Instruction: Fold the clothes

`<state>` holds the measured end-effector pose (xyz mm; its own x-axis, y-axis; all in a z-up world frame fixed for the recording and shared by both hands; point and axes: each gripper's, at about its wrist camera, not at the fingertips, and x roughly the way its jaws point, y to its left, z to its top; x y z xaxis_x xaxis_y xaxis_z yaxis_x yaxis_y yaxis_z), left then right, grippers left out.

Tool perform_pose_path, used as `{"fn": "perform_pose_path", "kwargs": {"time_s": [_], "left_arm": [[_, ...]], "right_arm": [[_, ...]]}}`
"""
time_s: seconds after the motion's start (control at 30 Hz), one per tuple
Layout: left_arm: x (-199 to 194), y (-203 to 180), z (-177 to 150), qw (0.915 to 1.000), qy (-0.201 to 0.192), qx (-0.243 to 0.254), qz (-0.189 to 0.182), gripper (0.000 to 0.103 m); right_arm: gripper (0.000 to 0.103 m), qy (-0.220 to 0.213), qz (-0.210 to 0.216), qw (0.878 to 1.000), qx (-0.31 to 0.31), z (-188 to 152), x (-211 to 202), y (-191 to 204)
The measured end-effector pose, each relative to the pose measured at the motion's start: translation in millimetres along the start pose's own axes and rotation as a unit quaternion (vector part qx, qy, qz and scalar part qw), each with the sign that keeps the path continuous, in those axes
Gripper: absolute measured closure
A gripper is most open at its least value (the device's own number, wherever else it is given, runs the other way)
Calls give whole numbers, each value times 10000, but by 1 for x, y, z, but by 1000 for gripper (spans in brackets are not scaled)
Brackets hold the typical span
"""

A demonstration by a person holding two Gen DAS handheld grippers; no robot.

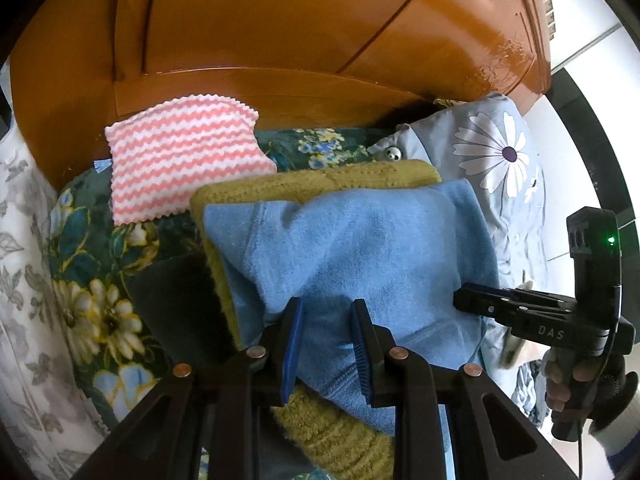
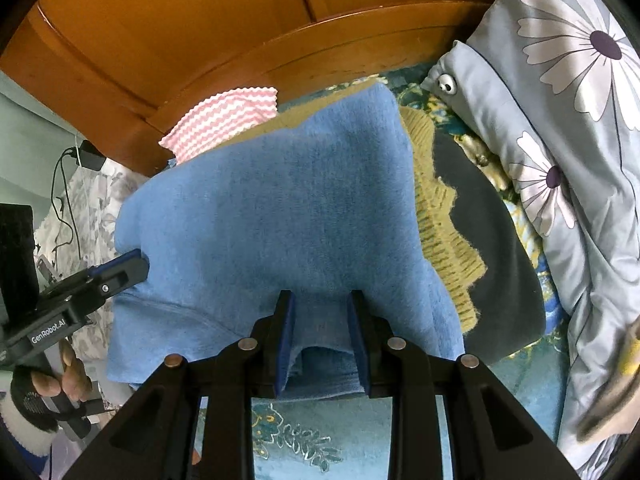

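A blue fleece cloth (image 1: 352,248) lies on top of a stack: an olive knitted cloth (image 1: 316,180) under it and a dark cloth (image 1: 176,300) at the bottom. My left gripper (image 1: 326,312) is open, its jaws on either side of the blue cloth's left edge. My right gripper (image 2: 322,308) is open, astride the blue cloth (image 2: 280,208) at its near edge, with a fold of cloth between the jaws. The right gripper also shows in the left wrist view (image 1: 464,300), and the left gripper shows in the right wrist view (image 2: 140,264). A pink and white striped cloth (image 1: 184,160) lies behind the stack.
The stack rests on a dark green floral bedspread (image 1: 92,280). An orange wooden headboard (image 1: 280,40) stands right behind. A grey pillow with big white flowers (image 2: 560,120) lies on the right. A white leaf-print fabric (image 1: 20,260) hangs at the left.
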<state>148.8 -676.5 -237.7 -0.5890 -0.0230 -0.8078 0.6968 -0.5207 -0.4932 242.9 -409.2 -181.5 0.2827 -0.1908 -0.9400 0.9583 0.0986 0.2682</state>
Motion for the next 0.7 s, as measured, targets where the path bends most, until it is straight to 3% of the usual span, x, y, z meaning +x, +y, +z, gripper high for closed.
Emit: {"fn": "perform_pose_path", "kwargs": {"time_s": [0.3,0.43,0.6,0.7], "left_arm": [[-24,-25,-3,9994,-109,294,127,74],[-37,-43,-15,9986,-149,498,65,53],[-40,-60,-37,9978,-30,655,125,41],[-40,-65,-52,9975,62,675,195,35]], "right_arm": [[75,-133,-155,9998,-80,-6,-23,7],[75,-252,-139,9996,-63,-15,-38,12],[74,-259,-115,9996,2,-36,-48,17],[65,-218,-96,9997,51,-53,-49,21]]}}
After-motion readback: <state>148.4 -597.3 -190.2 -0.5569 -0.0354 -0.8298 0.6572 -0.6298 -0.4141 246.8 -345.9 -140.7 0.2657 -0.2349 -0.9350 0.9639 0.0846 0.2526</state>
